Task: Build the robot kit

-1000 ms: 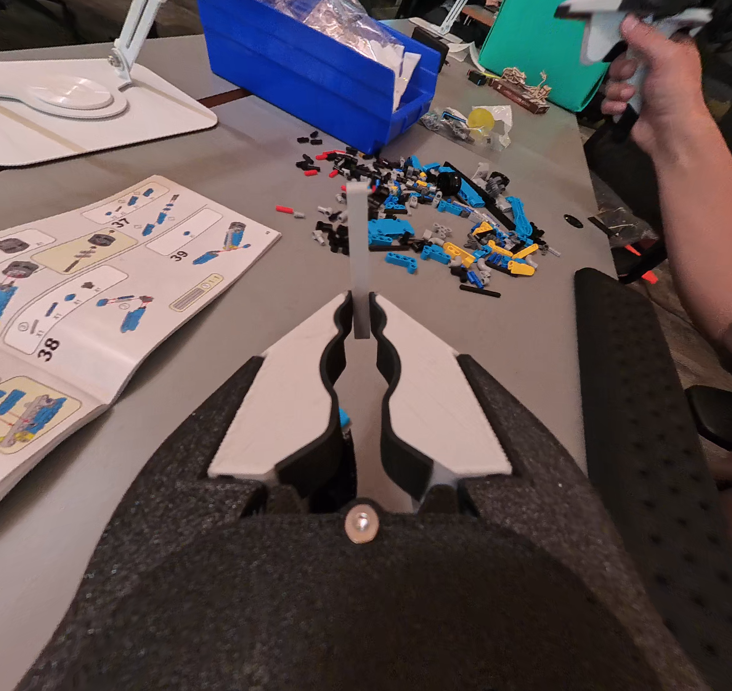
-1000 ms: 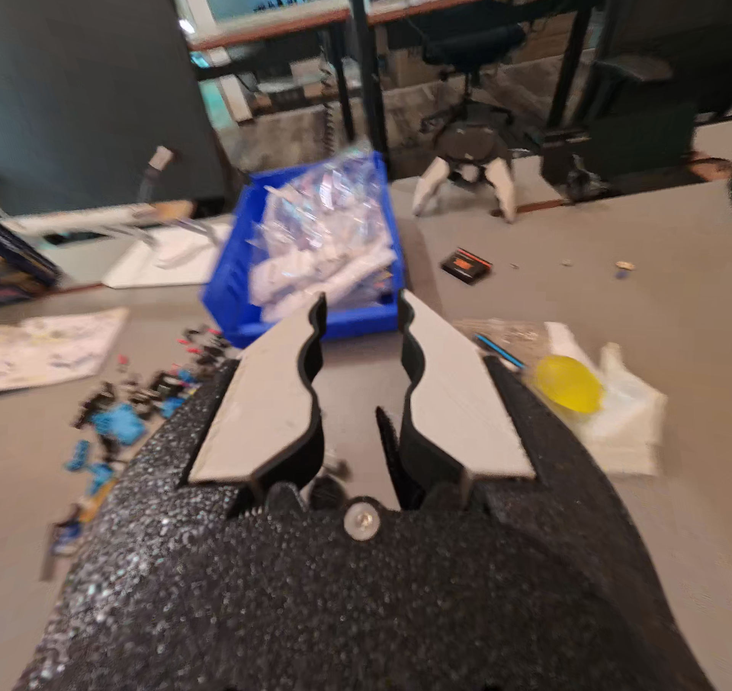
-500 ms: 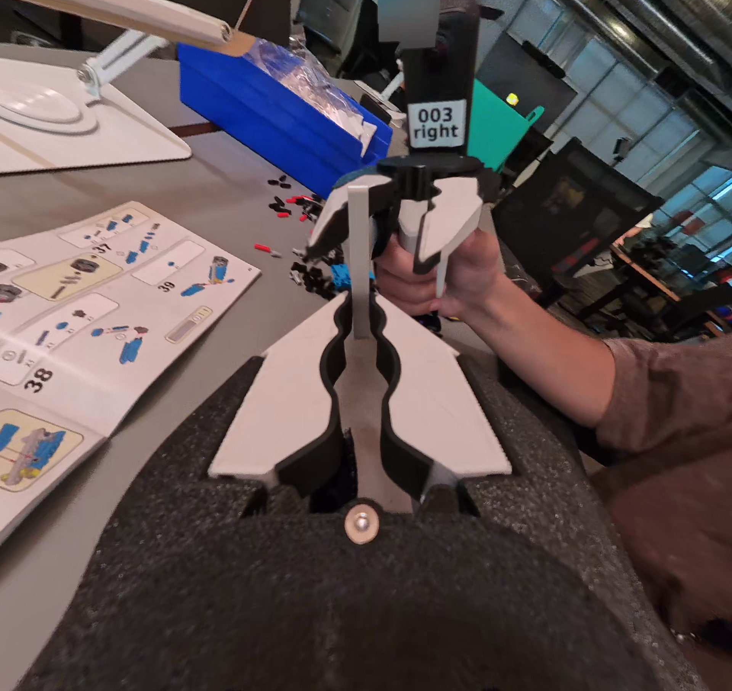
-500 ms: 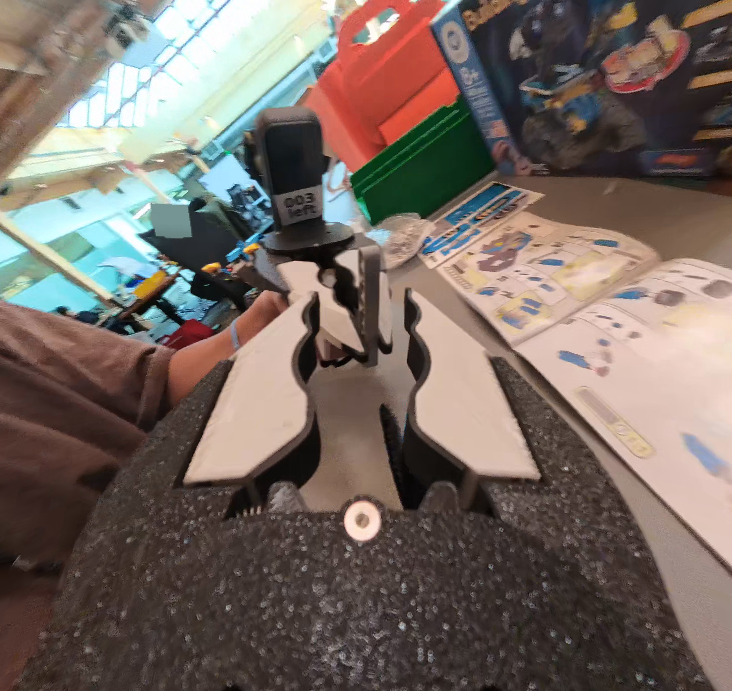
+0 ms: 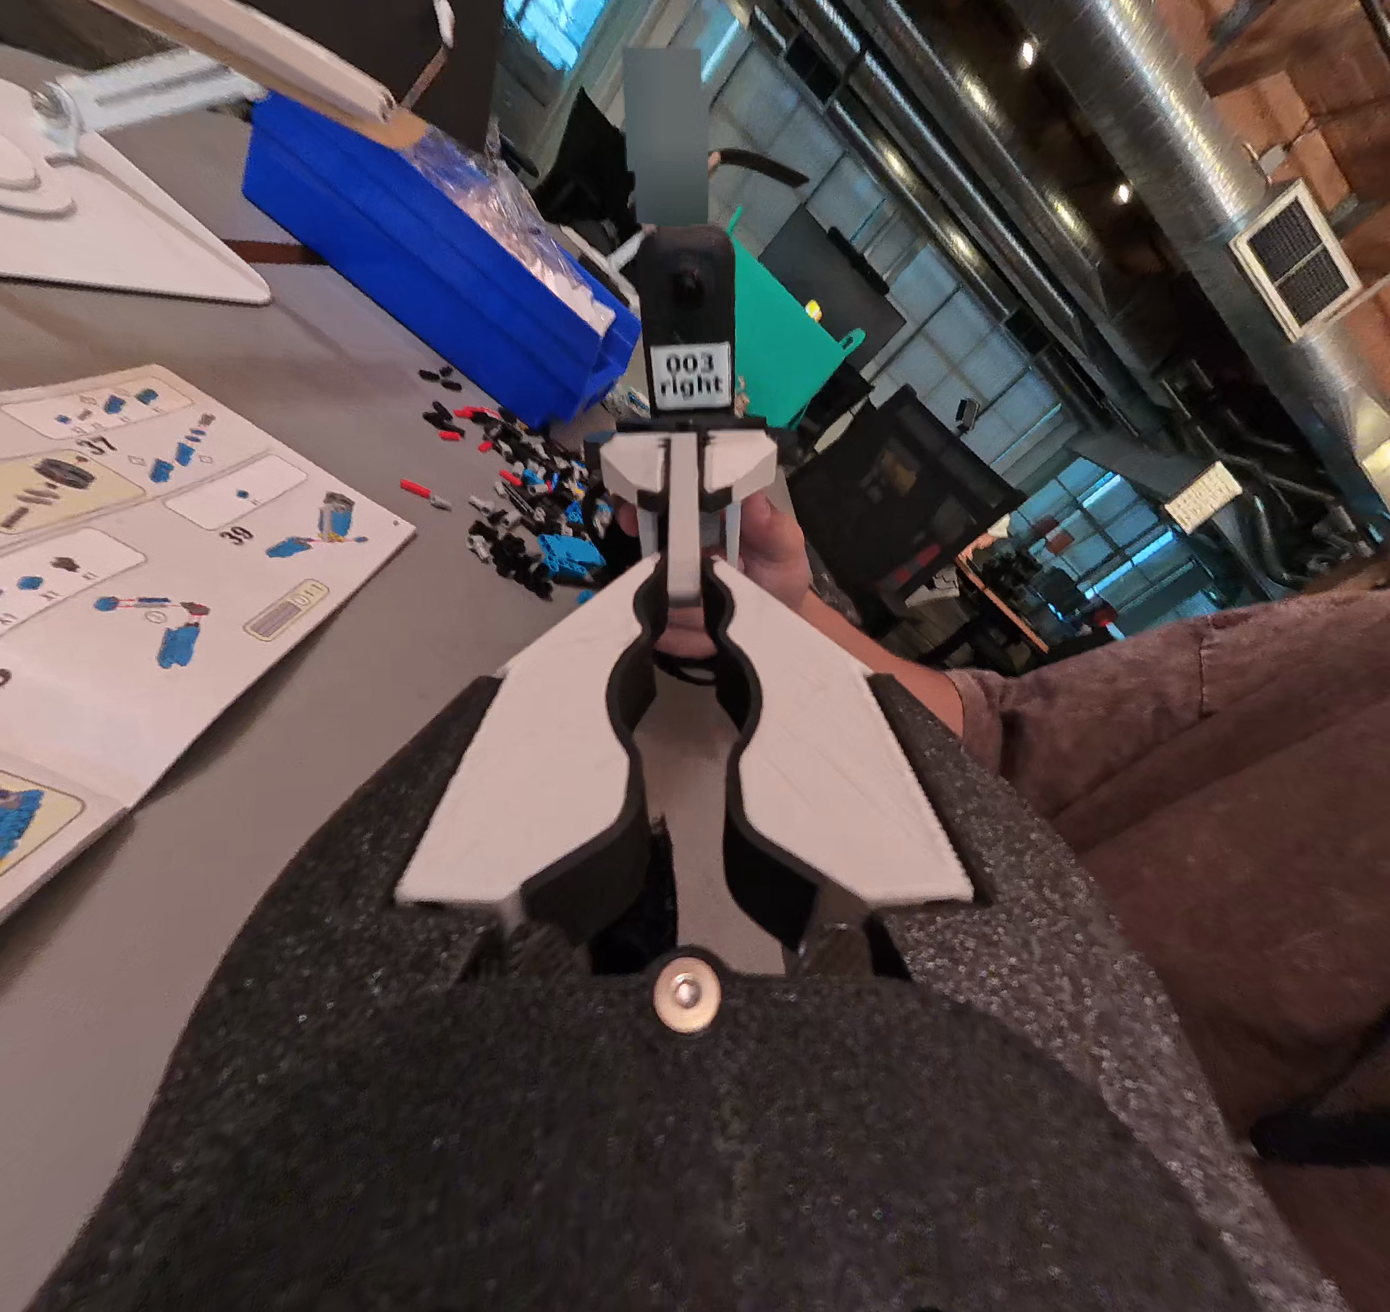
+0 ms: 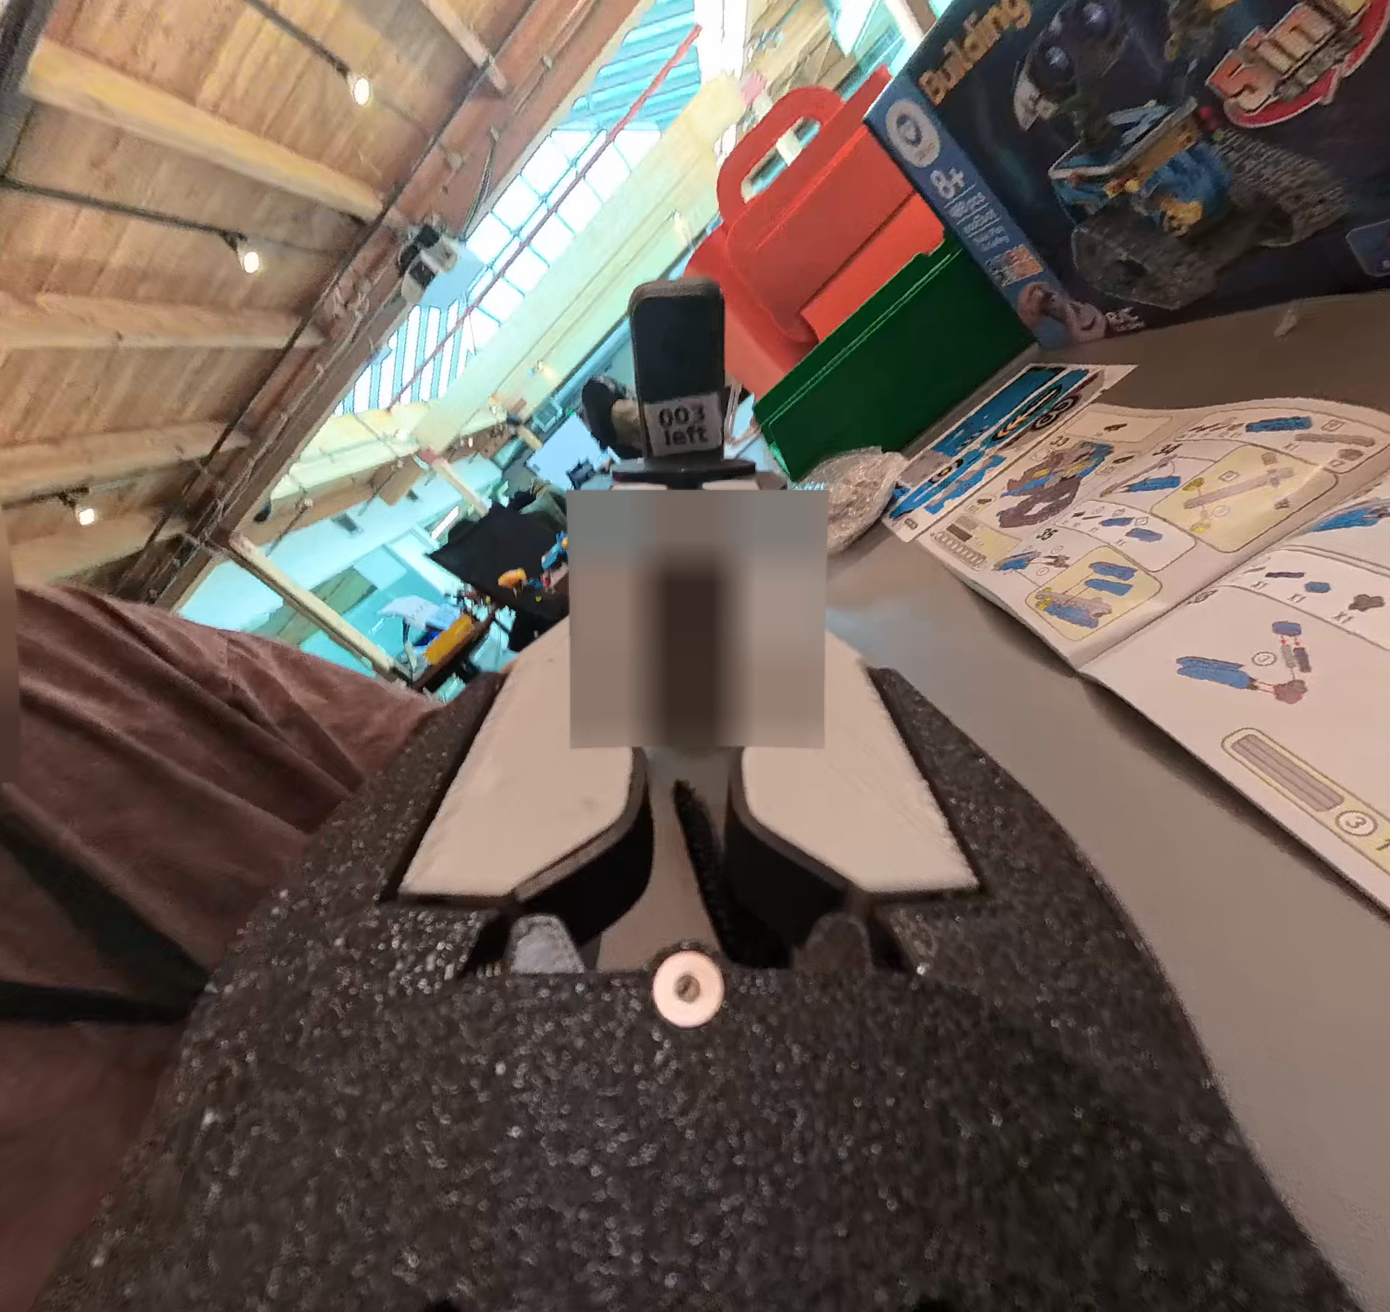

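Observation:
My left gripper (image 5: 684, 578) is shut on the near end of a long thin grey beam (image 5: 683, 531) that sticks straight out ahead. My right gripper (image 5: 688, 516), held by a hand (image 5: 767, 554), faces it head-on, its white fingers drawn in on the far end of the beam. In the right wrist view a blurred patch hides the fingertips and the beam. The fingers (image 6: 526, 787) stand as narrow as the left ones. The left gripper's black camera post (image 6: 677, 381) shows just behind the patch.
An open instruction booklet (image 5: 188, 561) lies on the grey table (image 5: 391, 712); it also shows in the right wrist view (image 6: 1203, 561). A pile of small blue and black parts (image 5: 526, 523) lies by a blue bin (image 5: 421, 283). A toy box (image 6: 1166, 110) and red and green cases (image 6: 827, 238) stand behind. Both grippers' tips are close together, under 4 cm apart.
The right gripper swung round from the bin to face the left one, came in over the beam's far end and narrowed its open fingers onto it. The left kept its hold and tilted upward.

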Demonstrator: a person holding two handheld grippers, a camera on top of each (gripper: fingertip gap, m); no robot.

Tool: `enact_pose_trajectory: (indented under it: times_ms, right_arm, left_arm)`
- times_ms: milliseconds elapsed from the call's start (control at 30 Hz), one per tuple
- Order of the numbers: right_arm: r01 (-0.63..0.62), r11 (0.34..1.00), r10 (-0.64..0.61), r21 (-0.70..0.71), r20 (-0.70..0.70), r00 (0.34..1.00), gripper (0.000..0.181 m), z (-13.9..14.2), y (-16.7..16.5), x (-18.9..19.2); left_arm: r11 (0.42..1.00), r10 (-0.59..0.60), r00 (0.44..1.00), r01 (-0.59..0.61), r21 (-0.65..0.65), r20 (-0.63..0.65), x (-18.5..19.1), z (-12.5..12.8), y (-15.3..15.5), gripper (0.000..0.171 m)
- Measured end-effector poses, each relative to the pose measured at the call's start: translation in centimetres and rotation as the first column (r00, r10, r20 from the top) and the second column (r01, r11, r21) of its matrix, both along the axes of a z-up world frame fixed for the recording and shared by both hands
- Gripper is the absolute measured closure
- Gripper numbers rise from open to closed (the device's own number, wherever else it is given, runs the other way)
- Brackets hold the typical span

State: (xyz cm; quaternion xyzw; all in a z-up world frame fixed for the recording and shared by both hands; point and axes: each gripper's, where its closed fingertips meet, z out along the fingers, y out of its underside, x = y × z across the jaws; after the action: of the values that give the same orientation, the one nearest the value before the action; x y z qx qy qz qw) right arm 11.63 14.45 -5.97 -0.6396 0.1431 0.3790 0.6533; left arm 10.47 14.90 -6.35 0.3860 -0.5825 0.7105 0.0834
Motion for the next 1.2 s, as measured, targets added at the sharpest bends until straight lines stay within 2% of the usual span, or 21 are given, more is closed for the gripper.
enact_pose_trajectory:
  times_ms: [100, 233, 500, 567, 633, 867, 1200]
  right_arm:
    - [0.076, 0.997, -0.075, 0.016, -0.057, 0.996, 0.174, 0.3, -0.5, 1.6]
    - [0.123, 0.992, -0.122, 0.017, -0.052, 0.991, 0.174, 0.4, -1.4, 2.8]
    - [0.1, 0.994, -0.098, 0.033, -0.045, 0.994, 0.174, 1.0, -1.2, 1.8]
    - [0.089, 0.996, -0.088, 0.025, -0.039, 0.995, 0.174, 0.9, -0.9, 1.5]
    - [0.085, 0.996, -0.085, 0.023, -0.035, 0.996, 0.174, 0.9, -0.9, 1.4]
    - [0.074, 0.997, -0.074, 0.009, -0.02, 0.997, 0.174, 0.6, -0.8, 1.2]
    - [0.073, 0.997, -0.073, -0.003, -0.017, 0.997, 0.172, 0.4, -0.7, 1.3]
  left_arm:
    - [0.996, 0.072, 0.997, -0.071, -0.054, 0.019, 0.8, 1.0, 1.3, 0.152]
    - [0.991, 0.13, 0.99, -0.129, -0.021, 0.051, 1.1, 1.0, 2.1, 0.154]
    - [0.993, 0.11, 0.992, -0.111, 0.025, 0.067, 1.0, 0.3, 0.3, 0.155]
    - [0.995, 0.098, 0.993, -0.1, 0.019, 0.072, 0.9, 0.3, -0.1, 0.16]
    - [0.994, 0.104, 0.991, -0.105, 0.011, 0.081, 0.9, 0.5, -0.2, 0.164]
    - [0.995, 0.092, 0.994, -0.09, -0.042, 0.052, 1.0, 0.8, -0.1, 0.16]
    - [0.997, 0.07, 0.996, -0.069, -0.026, 0.052, 0.7, 0.6, -0.2, 0.164]
